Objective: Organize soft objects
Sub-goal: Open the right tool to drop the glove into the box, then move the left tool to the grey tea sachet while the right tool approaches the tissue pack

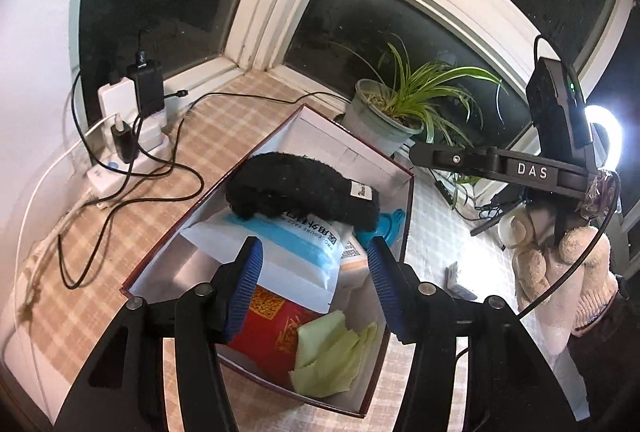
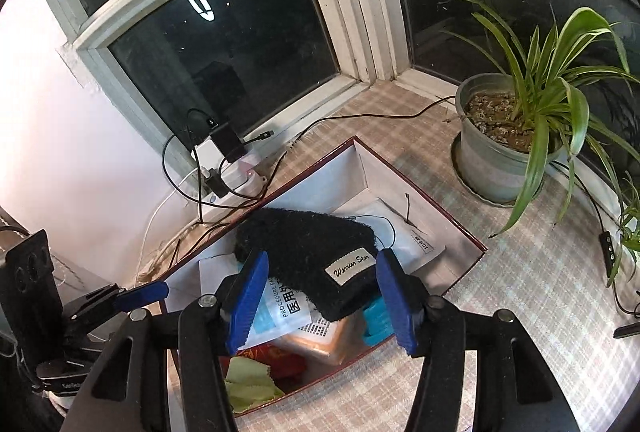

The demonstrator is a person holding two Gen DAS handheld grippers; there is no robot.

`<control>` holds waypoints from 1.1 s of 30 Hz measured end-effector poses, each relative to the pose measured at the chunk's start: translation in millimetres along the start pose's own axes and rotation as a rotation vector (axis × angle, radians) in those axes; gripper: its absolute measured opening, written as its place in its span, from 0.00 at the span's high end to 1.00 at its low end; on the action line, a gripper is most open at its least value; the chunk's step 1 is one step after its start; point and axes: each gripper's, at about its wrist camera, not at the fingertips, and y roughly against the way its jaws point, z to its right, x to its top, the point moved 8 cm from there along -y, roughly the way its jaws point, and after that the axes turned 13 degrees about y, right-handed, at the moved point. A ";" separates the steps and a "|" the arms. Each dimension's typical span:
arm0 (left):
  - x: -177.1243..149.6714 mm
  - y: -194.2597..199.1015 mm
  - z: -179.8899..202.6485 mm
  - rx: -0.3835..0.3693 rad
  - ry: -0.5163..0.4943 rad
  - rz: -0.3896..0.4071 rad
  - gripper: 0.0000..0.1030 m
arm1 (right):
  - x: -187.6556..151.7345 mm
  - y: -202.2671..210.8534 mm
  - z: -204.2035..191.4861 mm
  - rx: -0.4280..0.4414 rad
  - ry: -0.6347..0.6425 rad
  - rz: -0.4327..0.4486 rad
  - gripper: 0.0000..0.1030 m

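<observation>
Both claws hover above the open cardboard box [image 2: 460,228] on the checked tabletop [image 2: 520,304]. The left claw [image 1: 316,288] stands wide with nothing between its blue pads. The right claw [image 2: 320,296] is likewise spread wide and empty, its pads flanking but apparently clear of the labelled end of the black knitted item [image 2: 312,252].

That item, woolly and bearing a sewn label, lies on top of the box contents, resting across a white-and-blue face-mask packet [image 1: 296,244]. Beneath and beside it: a red packet [image 1: 272,332], a pale green cloth [image 1: 332,352] at the near corner, and a turquoise object [image 1: 390,228] against the right wall, type not determinable.

In the left view, a cream plush toy [image 1: 560,272] sits outside the box, at the right; the right claw's body hangs above it.

Assessment: soft goods are being gathered in the box; the knitted item appears deposited, or is about to be gripped. Which applies cannot be determined.

A potted spider plant [image 2: 504,144] and charger cables [image 1: 120,160] sit nearby, clear of the work.
</observation>
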 end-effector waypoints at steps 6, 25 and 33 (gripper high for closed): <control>-1.8 8.4 12.3 -0.018 -0.004 0.017 0.48 | -13.1 19.4 5.0 -0.016 0.014 0.003 0.49; -58.0 -5.7 84.6 -0.090 -0.051 -0.041 0.47 | -129.0 120.3 102.9 -0.128 -0.114 0.027 0.46; -95.5 -26.5 119.3 -0.104 -0.090 -0.103 0.40 | -181.7 149.9 145.2 -0.181 -0.174 0.042 0.33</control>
